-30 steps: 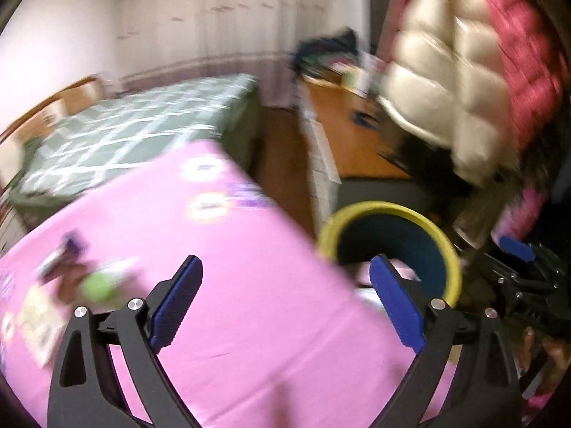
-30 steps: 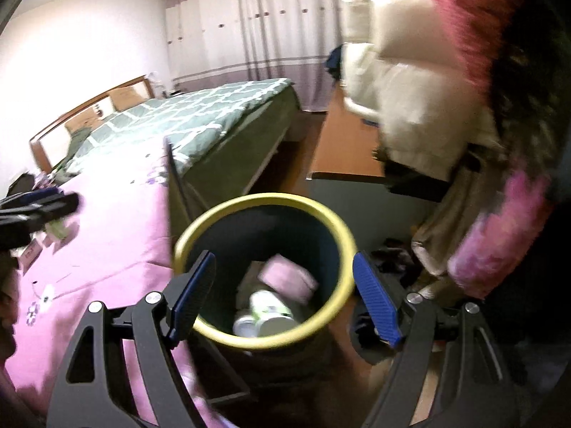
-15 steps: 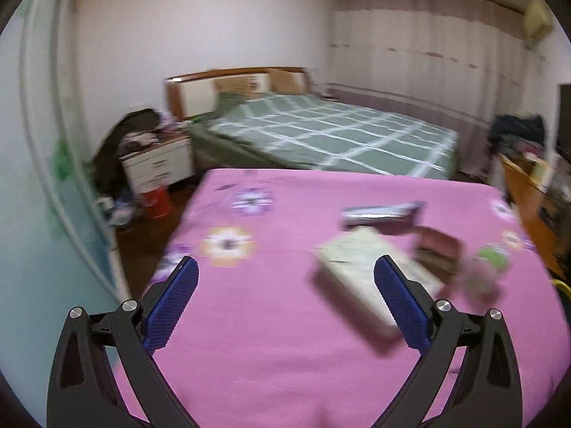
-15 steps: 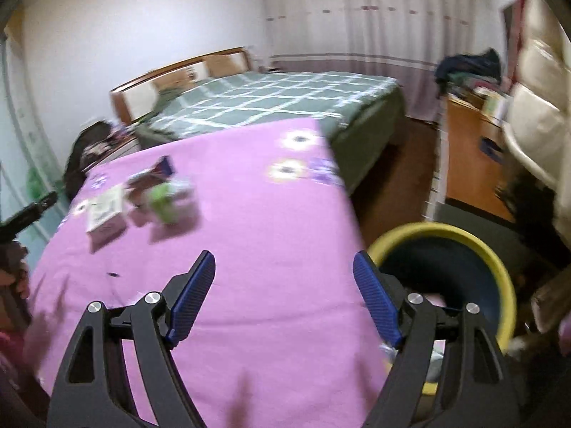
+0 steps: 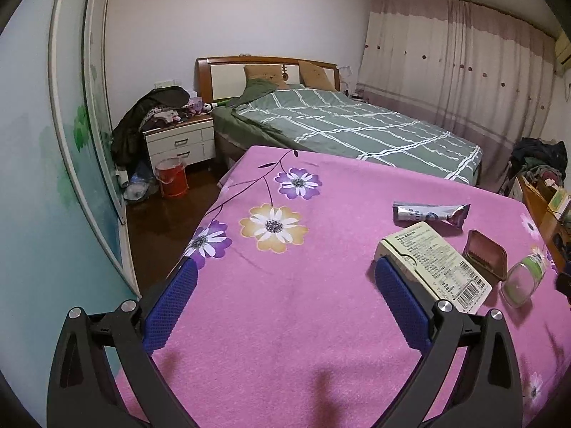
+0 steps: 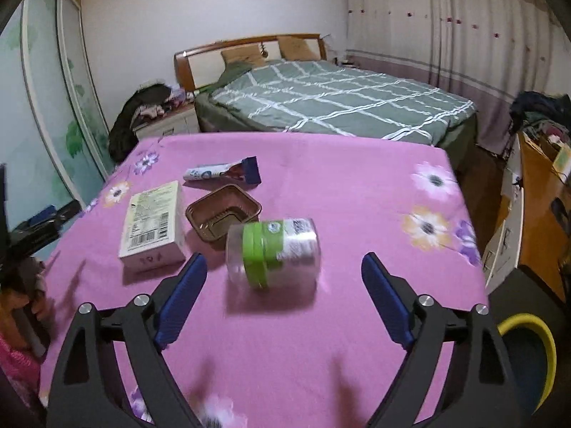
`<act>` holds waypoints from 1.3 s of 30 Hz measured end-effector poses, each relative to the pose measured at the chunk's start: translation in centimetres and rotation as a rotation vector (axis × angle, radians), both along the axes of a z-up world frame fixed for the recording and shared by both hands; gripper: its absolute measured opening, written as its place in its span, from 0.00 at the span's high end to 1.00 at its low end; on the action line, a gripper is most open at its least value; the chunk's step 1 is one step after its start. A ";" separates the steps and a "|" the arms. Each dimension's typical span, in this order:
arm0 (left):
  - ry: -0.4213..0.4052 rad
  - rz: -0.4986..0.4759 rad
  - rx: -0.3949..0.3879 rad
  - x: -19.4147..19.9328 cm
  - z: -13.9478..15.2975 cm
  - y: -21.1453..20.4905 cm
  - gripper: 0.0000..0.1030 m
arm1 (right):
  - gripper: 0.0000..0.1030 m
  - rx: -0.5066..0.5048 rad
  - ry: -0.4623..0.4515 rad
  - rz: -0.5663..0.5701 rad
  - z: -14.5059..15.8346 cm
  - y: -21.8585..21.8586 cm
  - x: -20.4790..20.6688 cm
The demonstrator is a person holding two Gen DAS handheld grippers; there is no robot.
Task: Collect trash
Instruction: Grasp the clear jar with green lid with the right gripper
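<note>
Lying on the pink flowered cloth (image 6: 357,192), four pieces of trash are counted: one box (image 6: 151,223), one brown tray (image 6: 223,212), one wrapper (image 6: 223,173), one green-lidded jar (image 6: 273,251). One yellow-rimmed bin (image 6: 531,349) is seen lower right. Left gripper (image 5: 285,303) and right gripper (image 6: 283,296) are spread wide, nothing held.

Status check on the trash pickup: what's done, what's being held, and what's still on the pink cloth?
Done: cannot confirm; the yellow-rimmed bin interior isn't visible. In hand: nothing; the left gripper and right gripper are both open and empty. Left: four items on the pink cloth, namely the green-lidded jar lying on its side nearest the right gripper, the brown tray, the carton and the wrapper.
</note>
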State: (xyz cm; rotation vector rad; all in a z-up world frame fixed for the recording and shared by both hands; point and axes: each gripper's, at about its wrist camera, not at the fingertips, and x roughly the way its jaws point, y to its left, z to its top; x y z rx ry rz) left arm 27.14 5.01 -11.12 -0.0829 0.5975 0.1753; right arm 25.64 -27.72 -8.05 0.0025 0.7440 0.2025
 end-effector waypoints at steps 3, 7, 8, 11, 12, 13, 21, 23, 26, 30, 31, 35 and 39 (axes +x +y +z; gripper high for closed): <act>-0.003 0.000 0.002 -0.1 0.3 -0.3 0.05 | 0.17 -0.013 0.033 0.035 -0.9 0.9 1.8; -0.003 -0.002 0.003 -0.1 0.4 -0.5 0.05 | 0.17 -0.048 0.067 0.052 -2.0 1.8 3.4; -0.002 -0.002 0.004 0.0 0.4 -0.5 0.05 | 0.17 -0.044 0.073 0.051 -2.3 1.9 3.6; 0.000 -0.003 0.006 0.0 0.3 -0.6 0.05 | 0.17 -0.033 0.082 0.041 -2.8 1.8 4.1; 0.001 -0.005 0.007 0.0 0.3 -0.7 0.05 | 0.17 -0.034 0.079 0.041 -2.8 1.9 4.2; 0.002 -0.006 0.009 0.0 0.3 -0.7 0.05 | 0.20 -0.033 0.078 0.043 -3.0 2.0 4.3; 0.004 -0.007 0.014 0.1 0.3 -1.0 0.05 | 0.34 -0.014 0.094 0.038 -3.3 1.6 4.3; 0.004 -0.007 0.014 0.1 0.3 -0.9 0.05 | 0.34 -0.007 0.100 0.025 -3.1 1.3 4.0; 0.006 -0.007 0.015 0.1 0.2 -1.0 0.05 | 0.34 0.019 0.094 0.006 -2.4 0.6 3.2; 0.005 -0.007 0.015 0.1 0.3 -1.0 0.05 | 0.34 0.049 0.072 -0.045 -1.2 -1.3 1.1; 0.004 -0.007 0.016 0.0 0.3 -1.1 0.05 | 0.34 0.055 0.062 -0.066 -0.9 -2.1 0.4; 0.004 -0.007 0.016 0.1 0.3 -1.1 0.05 | 0.34 0.078 0.033 -0.162 0.1 -6.0 -2.6; 0.004 -0.007 0.018 0.1 0.3 -1.1 0.05 | 0.34 0.073 0.014 -0.287 0.3 -10.4 -5.5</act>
